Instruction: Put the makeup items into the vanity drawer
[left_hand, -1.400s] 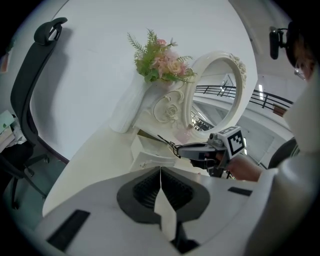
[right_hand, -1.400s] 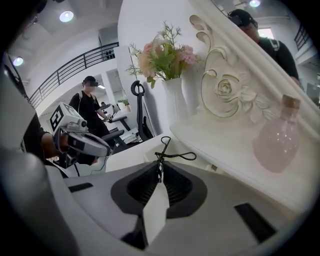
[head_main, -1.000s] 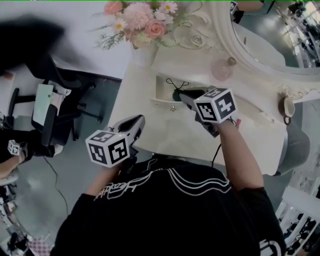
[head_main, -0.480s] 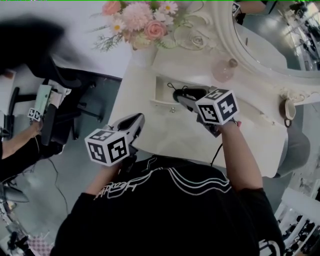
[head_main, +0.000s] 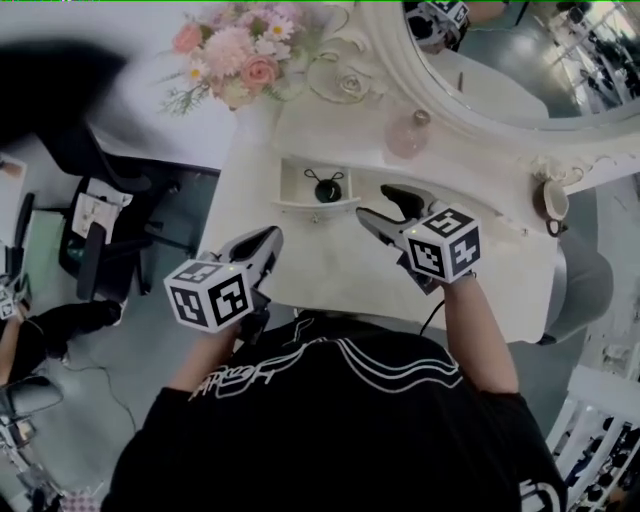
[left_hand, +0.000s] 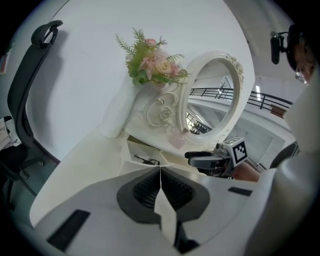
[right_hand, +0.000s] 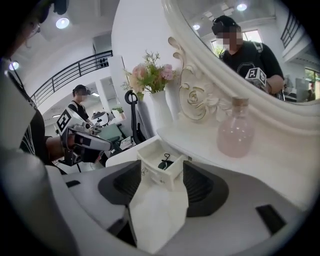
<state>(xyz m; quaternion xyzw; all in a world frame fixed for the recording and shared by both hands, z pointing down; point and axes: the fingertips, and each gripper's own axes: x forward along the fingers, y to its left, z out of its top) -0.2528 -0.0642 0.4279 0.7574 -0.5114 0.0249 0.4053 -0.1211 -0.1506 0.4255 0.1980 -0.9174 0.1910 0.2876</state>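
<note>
The small white vanity drawer (head_main: 312, 188) stands pulled out of the dressing table (head_main: 330, 265). A dark makeup item with a thin black loop (head_main: 323, 189) lies inside it, also seen in the right gripper view (right_hand: 164, 162). My right gripper (head_main: 375, 203) hovers just right of the drawer. Its jaws have just been opening, and they stand wide apart with nothing between them. My left gripper (head_main: 268, 240) hangs over the table's front left edge, shut and empty (left_hand: 160, 169).
A pink glass bottle (head_main: 408, 135) stands behind the drawer by the oval mirror (head_main: 520, 80). A vase of pink flowers (head_main: 225, 60) is at the back left, a cup (head_main: 553, 200) at the far right. An office chair (head_main: 90, 240) stands left of the table.
My right gripper opened, released the dark item into the drawer and drew back to the right and upward. The left gripper barely shifted.
</note>
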